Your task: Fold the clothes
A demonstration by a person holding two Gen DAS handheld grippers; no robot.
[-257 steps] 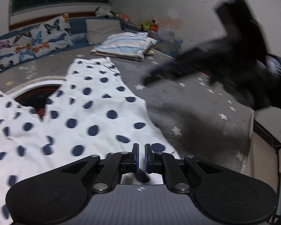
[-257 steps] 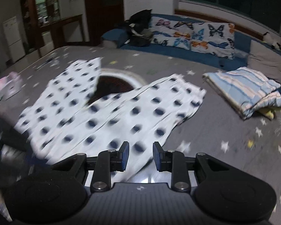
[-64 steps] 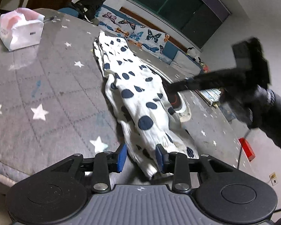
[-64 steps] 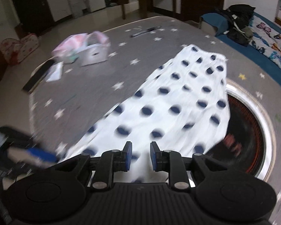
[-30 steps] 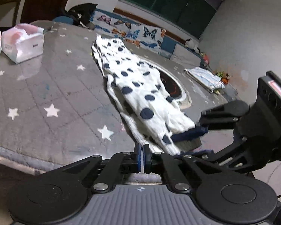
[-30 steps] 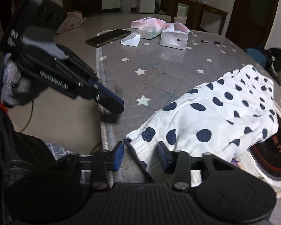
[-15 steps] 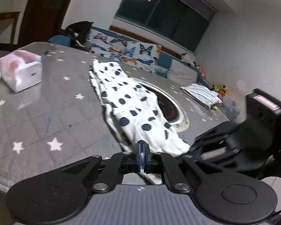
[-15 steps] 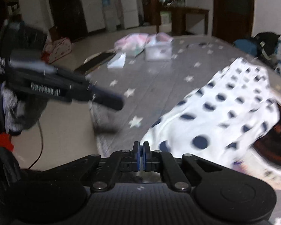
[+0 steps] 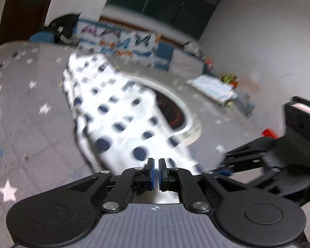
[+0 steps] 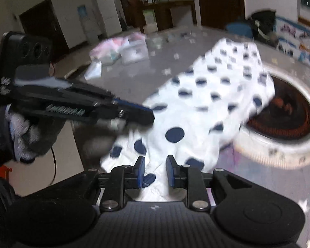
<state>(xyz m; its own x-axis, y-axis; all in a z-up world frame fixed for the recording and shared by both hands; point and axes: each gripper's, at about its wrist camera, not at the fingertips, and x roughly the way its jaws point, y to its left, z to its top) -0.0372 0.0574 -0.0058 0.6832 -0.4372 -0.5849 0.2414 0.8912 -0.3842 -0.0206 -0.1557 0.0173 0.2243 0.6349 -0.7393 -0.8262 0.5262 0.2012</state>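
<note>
A white garment with dark blue dots (image 9: 122, 111) lies lengthwise on the grey star-patterned table (image 9: 31, 124), folded into a long strip. My left gripper (image 9: 156, 174) is shut on its near end, with white cloth between the pads. In the right wrist view the garment (image 10: 212, 95) runs away from me, and my right gripper (image 10: 154, 174) is partly open with the near hem between its fingers. The left gripper (image 10: 142, 114) shows there from the side, its tip at the garment's near left corner. The right gripper (image 9: 258, 159) shows at right in the left wrist view.
A round inset burner with a white rim (image 10: 283, 111) sits in the table beside the garment. Pink and white boxes (image 10: 122, 49) stand at the table's far side. A butterfly-print bench cushion (image 9: 122, 41) and a folded striped cloth (image 9: 212, 86) lie behind.
My right gripper has opened from shut and now straddles the garment's near hem. My left gripper stays shut on the near end and has moved forward; both views are blurred by motion.
</note>
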